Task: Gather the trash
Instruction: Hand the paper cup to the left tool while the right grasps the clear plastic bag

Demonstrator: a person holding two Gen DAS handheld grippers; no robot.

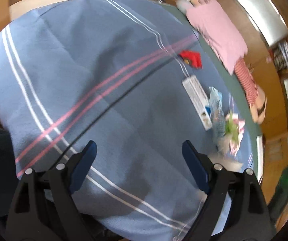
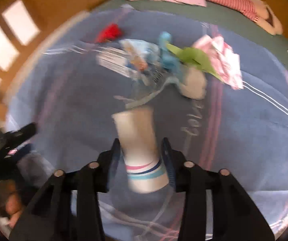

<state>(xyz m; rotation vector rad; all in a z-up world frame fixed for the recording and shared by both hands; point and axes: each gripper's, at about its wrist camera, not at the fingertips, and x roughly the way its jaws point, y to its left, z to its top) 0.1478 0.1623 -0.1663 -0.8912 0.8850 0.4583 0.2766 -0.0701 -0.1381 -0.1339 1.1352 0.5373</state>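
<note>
— While the blue striped blanket (image 2: 244, 124) fills both views, where does the trash lie?
— A blurred heap of wrappers (image 2: 164, 60) sits upper centre in the right wrist view.
— And the paper cup (image 2: 138, 146)?
— Lower centre, its long axis running up the frame, rim toward the heap, striped base nearest the camera.
— Grippers?
— The right gripper (image 2: 141, 150) has its fingers on either side of the cup; contact unclear from blur. The left gripper (image 1: 138, 156) is spread wide, empty.
</note>
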